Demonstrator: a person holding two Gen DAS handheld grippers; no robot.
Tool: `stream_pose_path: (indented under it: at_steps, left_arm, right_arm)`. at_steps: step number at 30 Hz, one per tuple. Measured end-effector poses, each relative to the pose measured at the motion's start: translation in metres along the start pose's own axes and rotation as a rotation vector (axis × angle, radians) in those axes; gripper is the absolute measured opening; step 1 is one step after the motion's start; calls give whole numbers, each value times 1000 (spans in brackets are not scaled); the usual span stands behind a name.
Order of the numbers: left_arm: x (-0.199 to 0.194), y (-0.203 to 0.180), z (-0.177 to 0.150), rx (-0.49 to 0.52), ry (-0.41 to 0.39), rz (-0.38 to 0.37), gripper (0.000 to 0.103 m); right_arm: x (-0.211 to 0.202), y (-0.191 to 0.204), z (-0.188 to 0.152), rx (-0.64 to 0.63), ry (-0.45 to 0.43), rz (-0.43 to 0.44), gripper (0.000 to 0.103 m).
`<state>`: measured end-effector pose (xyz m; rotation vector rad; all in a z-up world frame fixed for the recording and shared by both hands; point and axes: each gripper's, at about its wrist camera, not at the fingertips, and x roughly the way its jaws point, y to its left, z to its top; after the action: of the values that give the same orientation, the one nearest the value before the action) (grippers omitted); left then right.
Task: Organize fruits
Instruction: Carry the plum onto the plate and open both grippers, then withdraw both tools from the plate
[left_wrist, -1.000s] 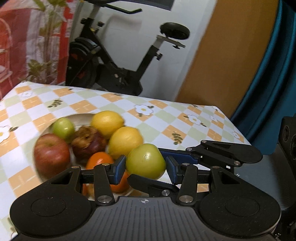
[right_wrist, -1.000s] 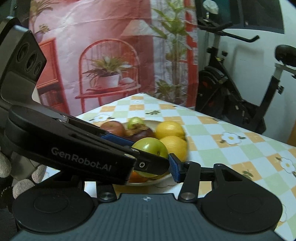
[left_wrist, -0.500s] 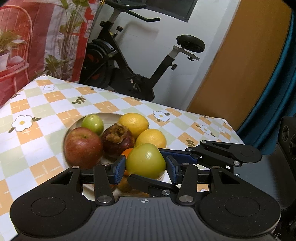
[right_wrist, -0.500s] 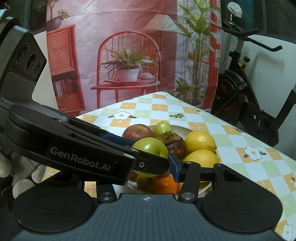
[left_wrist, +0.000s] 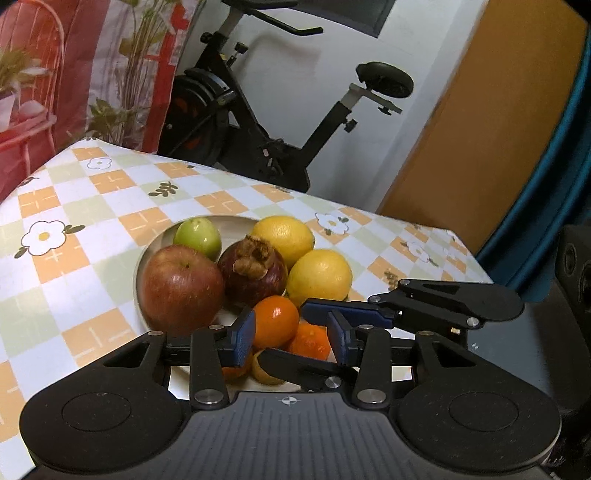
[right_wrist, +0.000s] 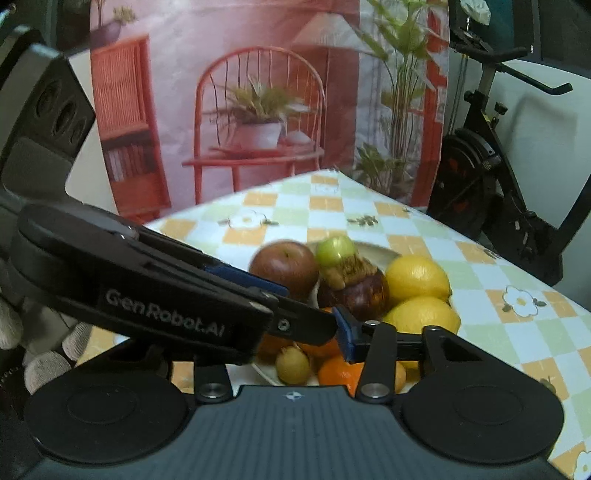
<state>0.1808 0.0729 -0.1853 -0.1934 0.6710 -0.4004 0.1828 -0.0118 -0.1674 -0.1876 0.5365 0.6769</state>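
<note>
Both claws hover over the near rim of the plate (left_wrist: 155, 243) of fruit, crossing one another. The left claw (left_wrist: 291, 334) and the right claw (right_wrist: 314, 325) are closing on nothing. I judge a piece is being chosen; next comes lowering around the orange (left_wrist: 275, 321). It is round, with no long axis.

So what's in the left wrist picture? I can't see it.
A plate on a checked tablecloth holds a red apple, small green fruit, mangosteen, two lemons and oranges. The left claw hangs over the oranges, jaws closing, one showing between them ungripped. An exercise bike stands behind.
</note>
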Motion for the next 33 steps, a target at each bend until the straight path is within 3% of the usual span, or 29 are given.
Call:
stream_pose_path:
  at_steps: [12,24,33]
  left_arm:
    - [-38,24,6,-59,-37,23,45]
    - [-43,35,-5,-69,-20,48,44]
    - [-39,30,-1,-42,-19,63,44]
  right_arm:
    - [-38,1,-16,43,-15,81,44]
    - [-55,17,-53,62,68,170,44]
    - [-55,0,-51,117,47,117,44]
